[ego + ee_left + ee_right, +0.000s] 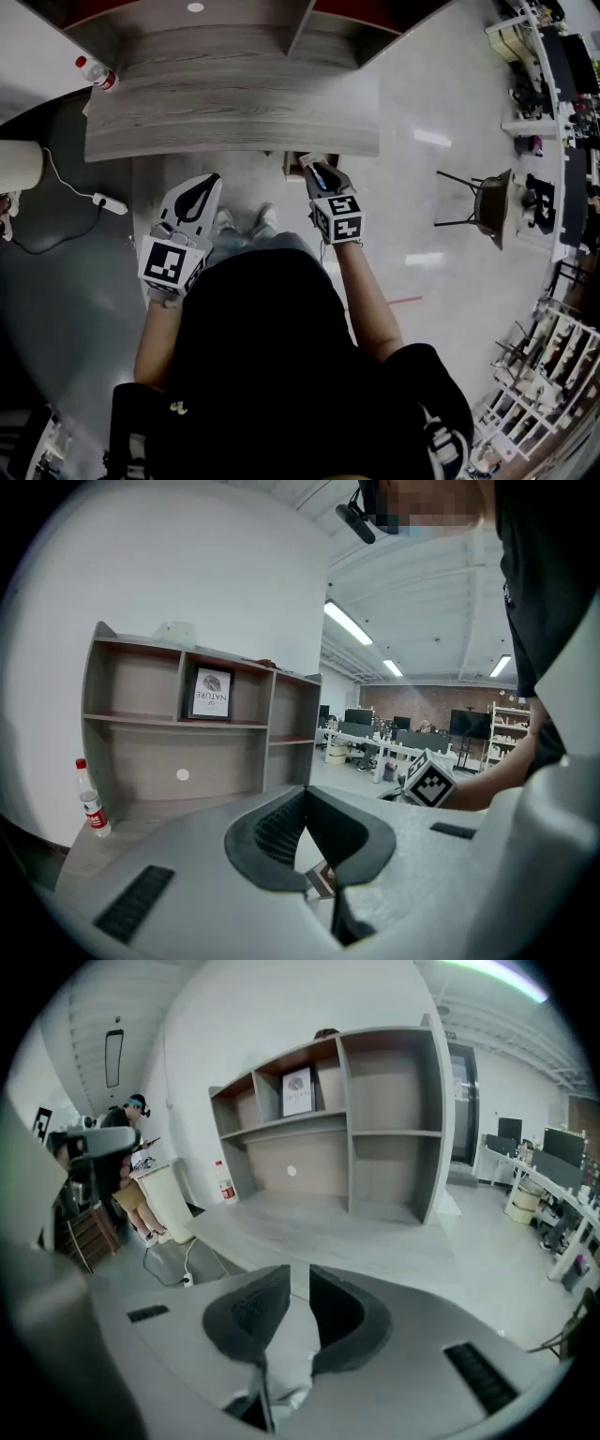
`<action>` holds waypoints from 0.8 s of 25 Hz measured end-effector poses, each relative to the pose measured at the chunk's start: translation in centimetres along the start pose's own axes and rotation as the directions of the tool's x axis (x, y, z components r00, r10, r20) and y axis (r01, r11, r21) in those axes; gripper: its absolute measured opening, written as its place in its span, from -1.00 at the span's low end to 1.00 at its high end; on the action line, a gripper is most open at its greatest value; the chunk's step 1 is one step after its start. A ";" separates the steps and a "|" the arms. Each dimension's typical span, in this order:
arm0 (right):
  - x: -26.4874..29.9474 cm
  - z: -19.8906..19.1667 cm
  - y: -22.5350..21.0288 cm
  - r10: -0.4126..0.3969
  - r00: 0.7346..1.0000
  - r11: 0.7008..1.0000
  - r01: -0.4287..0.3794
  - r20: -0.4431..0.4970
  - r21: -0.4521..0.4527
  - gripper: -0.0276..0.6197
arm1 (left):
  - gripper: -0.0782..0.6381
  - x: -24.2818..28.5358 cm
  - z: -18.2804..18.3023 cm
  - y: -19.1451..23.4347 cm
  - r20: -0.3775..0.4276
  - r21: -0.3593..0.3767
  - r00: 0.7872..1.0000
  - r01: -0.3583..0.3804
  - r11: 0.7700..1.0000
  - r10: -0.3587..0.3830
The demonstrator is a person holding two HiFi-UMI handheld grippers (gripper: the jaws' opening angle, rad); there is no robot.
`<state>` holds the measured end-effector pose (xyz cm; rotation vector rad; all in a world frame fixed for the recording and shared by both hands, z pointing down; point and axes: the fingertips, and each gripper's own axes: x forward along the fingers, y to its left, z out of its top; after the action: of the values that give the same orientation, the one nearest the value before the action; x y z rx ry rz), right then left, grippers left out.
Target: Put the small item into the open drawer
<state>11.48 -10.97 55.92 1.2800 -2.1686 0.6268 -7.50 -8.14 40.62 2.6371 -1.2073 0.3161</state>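
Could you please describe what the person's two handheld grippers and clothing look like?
Both the left gripper and the right gripper have pale grey plastic shells, with black ribbed pads lining the jaws. Each carries a white cube with black square markers: the left one and the right one. No cables show. The person wears a black short-sleeved top.

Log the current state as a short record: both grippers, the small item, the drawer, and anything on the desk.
left gripper: jaws together, nothing between them, held short of the desk's front edge
right gripper: jaws nearly together, apparently shut on the small item, held at the drawer
small item: white, deep between the right jaws; not yet released
drawer: open, below the desk's front edge; contents cannot be seen
desk: bottle at its back left corner
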 end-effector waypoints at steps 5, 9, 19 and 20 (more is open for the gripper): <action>-2.8 4.5 2.4 0.030 0.994 0.999 -0.028 0.101 -0.023 -0.80 | -0.78 0.0 1.3 0.8 0.033 -0.005 0.999 0.004 1.000 -0.004; -5.2 8.0 3.7 0.044 0.981 0.999 -0.037 0.187 -0.038 -0.81 | -0.78 0.0 2.3 1.3 0.053 -0.015 0.999 0.008 1.000 -0.007; -10.0 14.7 6.5 0.104 0.927 0.993 -0.076 0.361 -0.093 -0.82 | -0.78 -0.6 3.7 2.9 0.096 -0.034 0.995 0.013 0.999 -0.009; -10.3 15.3 6.7 0.111 0.921 0.992 -0.079 0.374 -0.098 -0.82 | -0.78 -0.6 3.7 3.0 0.098 -0.038 0.995 0.014 0.999 -0.010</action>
<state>6.44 -11.05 36.95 1.3463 -2.5538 0.3409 -9.78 -10.69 37.25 2.6533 -1.2142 0.1612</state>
